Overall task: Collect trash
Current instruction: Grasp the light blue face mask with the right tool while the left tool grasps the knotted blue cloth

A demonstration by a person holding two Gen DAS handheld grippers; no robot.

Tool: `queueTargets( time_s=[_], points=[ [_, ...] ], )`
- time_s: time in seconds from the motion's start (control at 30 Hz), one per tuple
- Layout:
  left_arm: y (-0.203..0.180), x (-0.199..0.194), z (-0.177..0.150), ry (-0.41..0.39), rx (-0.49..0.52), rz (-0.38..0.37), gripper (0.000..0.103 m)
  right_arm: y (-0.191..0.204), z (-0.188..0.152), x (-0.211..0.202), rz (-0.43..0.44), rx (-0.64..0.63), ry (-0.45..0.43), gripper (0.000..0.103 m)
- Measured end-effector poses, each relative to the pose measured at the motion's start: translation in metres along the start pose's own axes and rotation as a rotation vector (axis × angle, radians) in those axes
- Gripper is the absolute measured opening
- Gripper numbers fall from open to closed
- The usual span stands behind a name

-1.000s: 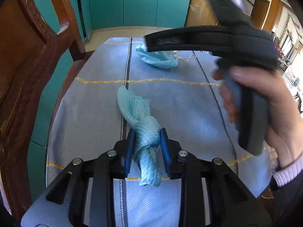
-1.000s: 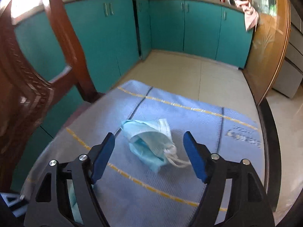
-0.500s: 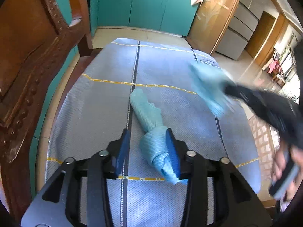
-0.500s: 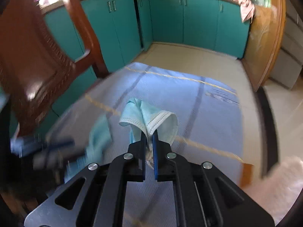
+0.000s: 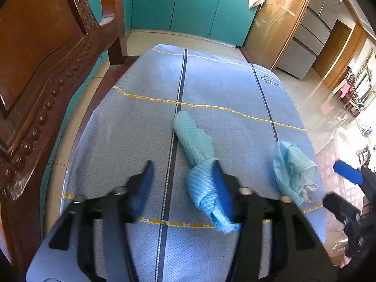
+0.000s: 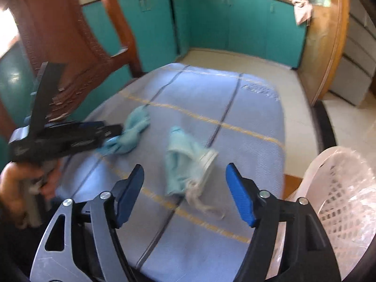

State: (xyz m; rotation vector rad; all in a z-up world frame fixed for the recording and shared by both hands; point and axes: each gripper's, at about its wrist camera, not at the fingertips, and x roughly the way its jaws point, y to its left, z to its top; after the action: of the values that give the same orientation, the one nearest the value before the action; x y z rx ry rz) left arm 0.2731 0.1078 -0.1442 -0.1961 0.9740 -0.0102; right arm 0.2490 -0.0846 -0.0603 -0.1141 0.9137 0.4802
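Observation:
A twisted light-blue cloth (image 5: 197, 155) lies on the blue mat (image 5: 141, 117). My left gripper (image 5: 182, 183) is open around its near end, which touches the right finger. A crumpled blue face mask (image 5: 291, 171) lies near the mat's right edge. In the right wrist view the mask (image 6: 185, 164) sits loose just ahead of my open right gripper (image 6: 185, 195), and the cloth (image 6: 131, 131) and left gripper (image 6: 110, 131) show at left. The right gripper's blue pad (image 5: 347, 175) shows at the left wrist view's right edge.
A carved wooden chair (image 5: 47, 70) stands close on the left of the mat. A pink mesh basket lined with clear plastic (image 6: 340, 192) stands off the mat's right edge. Teal cabinets (image 6: 235, 23) run along the back wall, across tiled floor.
Both grippers have opened. The right one carried the mask toward the mat's right edge and let it go there. The left one released its hold on the cloth.

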Motion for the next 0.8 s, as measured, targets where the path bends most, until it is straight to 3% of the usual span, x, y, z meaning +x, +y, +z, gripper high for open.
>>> queueTargets(
  time_s=[0.17, 0.3, 0.57, 0.63, 0.73, 0.8],
  points=[
    [0.0, 0.007, 0.002, 0.009, -0.001, 0.0, 0.071, 0.016, 0.0, 0.036, -0.051, -0.064, 0.049, 0.074],
    [-0.002, 0.016, 0.001, 0.045, -0.006, -0.012, 0.074, 0.009, -0.002, 0.059, -0.054, -0.019, 0.075, 0.074],
    [-0.022, 0.029, -0.002, 0.07, 0.066, 0.005, 0.074, 0.004, -0.007, 0.069, -0.041, -0.004, 0.09, 0.051],
    [-0.026, 0.031, -0.003, 0.072, 0.077, 0.014, 0.074, 0.003, -0.01, 0.068, -0.036, 0.002, 0.09, 0.042],
    [-0.029, 0.034, -0.004, 0.076, 0.091, 0.009, 0.06, -0.002, -0.012, 0.064, -0.034, 0.028, 0.08, 0.032],
    [-0.033, 0.036, -0.005, 0.083, 0.105, -0.01, 0.044, -0.004, -0.012, 0.059, -0.04, 0.036, 0.069, 0.03]
  ],
)
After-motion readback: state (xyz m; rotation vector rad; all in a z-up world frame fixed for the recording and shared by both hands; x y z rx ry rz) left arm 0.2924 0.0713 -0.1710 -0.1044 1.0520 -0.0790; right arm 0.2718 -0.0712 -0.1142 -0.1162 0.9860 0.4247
